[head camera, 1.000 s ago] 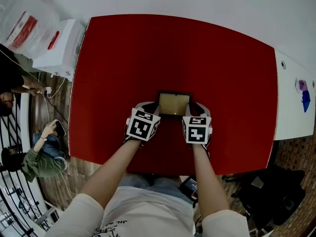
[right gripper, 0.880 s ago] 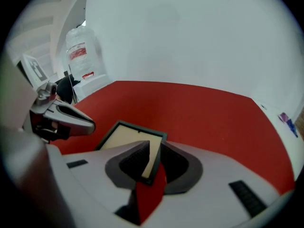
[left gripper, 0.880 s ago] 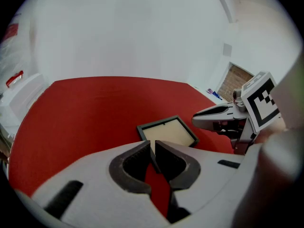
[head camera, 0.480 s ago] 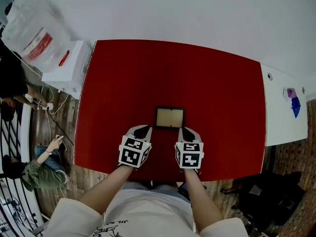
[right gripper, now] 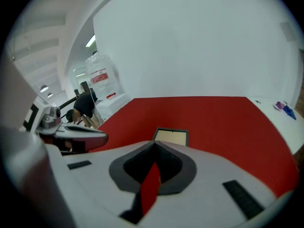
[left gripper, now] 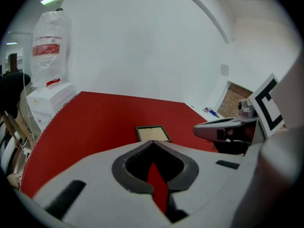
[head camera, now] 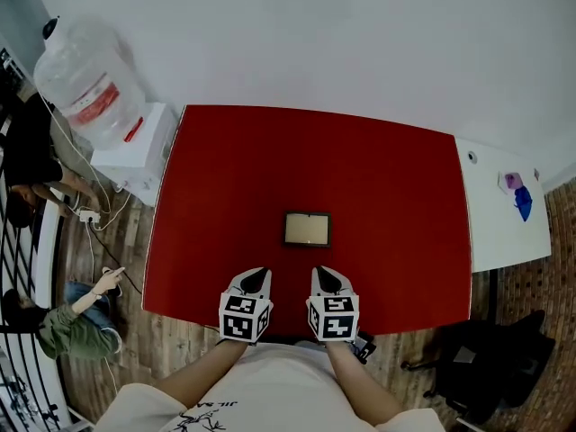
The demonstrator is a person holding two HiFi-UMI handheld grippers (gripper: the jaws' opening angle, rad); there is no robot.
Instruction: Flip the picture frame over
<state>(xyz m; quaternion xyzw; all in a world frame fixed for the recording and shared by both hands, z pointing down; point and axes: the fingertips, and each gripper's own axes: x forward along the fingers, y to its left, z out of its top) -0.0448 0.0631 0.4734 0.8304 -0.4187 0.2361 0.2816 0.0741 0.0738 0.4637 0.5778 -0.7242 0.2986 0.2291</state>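
Observation:
A small picture frame (head camera: 307, 229) with a black rim and a tan face lies flat in the middle of the red table (head camera: 225, 178). Both grippers hang near the table's front edge, well short of the frame. My left gripper (head camera: 259, 274) is shut with nothing in it. My right gripper (head camera: 319, 272) is also shut and empty. From the left gripper view the frame (left gripper: 152, 134) shows just past the closed tips, and it shows likewise (right gripper: 171, 137) from the right gripper view.
A water bottle (head camera: 85, 77) stands on a white dispenser (head camera: 133, 151) at the table's left. A white side table (head camera: 504, 205) with small blue and purple things (head camera: 520, 196) adjoins the right edge. People (head camera: 45, 318) sit on the floor at the left.
Both grippers have let go of the frame, shut, and drawn back and up toward the table's front edge. The frame stays flat on the table.

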